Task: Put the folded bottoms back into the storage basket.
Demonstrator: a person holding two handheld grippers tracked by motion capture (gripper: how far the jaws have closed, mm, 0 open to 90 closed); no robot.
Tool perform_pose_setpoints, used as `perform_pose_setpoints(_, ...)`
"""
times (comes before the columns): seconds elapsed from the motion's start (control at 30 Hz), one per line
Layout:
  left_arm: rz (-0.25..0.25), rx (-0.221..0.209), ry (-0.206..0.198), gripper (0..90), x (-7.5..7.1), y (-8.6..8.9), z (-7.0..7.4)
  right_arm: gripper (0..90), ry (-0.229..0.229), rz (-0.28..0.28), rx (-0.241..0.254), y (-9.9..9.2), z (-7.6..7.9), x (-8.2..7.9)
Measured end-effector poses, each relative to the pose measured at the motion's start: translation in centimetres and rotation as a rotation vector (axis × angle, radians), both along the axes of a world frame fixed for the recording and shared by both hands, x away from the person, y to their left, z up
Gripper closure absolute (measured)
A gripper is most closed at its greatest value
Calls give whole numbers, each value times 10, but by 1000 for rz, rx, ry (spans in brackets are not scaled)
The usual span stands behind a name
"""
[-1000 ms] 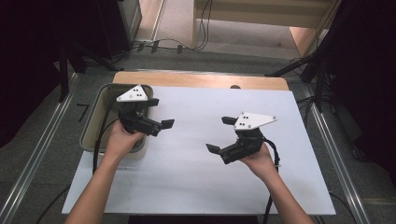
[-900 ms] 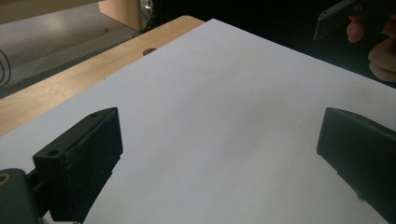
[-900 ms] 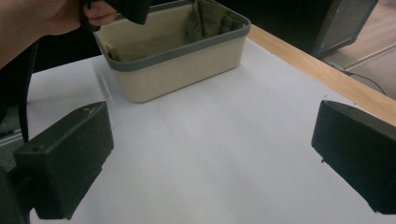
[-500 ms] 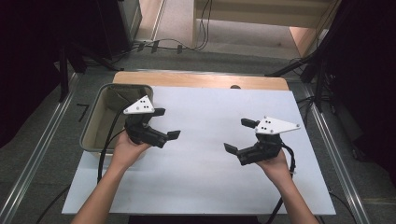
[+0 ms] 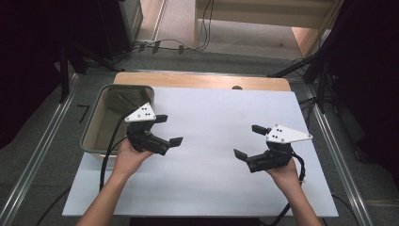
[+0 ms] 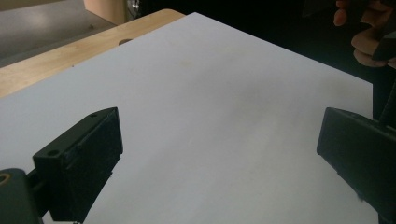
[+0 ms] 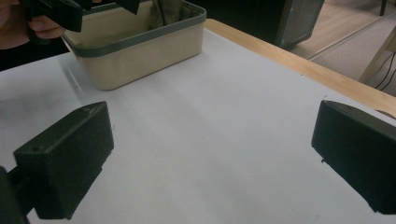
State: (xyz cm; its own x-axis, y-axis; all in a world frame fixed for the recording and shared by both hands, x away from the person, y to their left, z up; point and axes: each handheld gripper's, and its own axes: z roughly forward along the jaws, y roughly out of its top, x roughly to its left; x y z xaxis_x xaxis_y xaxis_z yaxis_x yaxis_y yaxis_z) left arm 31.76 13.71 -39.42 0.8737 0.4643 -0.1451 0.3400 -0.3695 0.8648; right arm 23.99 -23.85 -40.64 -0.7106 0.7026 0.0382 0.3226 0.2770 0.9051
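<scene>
A beige bin [image 5: 96,141] sits just beside the left gripper [image 5: 168,130].

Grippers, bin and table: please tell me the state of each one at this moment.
left gripper: open, jaws wide apart, holding nothing, over the table beside the bin.
right gripper: open, jaws wide apart, holding nothing.
bin: upright at the table's left edge, something olive-coloured inside.
table: covered by a white sheet, bare between the grippers.

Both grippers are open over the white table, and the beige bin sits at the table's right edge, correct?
Not quite. The high view shows the beige bin at the table's left edge, beside the left gripper. Both it and the right gripper are open over the table.
</scene>
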Motion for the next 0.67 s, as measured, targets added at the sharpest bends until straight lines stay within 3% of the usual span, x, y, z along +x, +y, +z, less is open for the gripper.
perform_pose_setpoints(0.67,-9,14,-27,10,-5,4,-3,0,-8,-12,-33,-4,-6,-3)
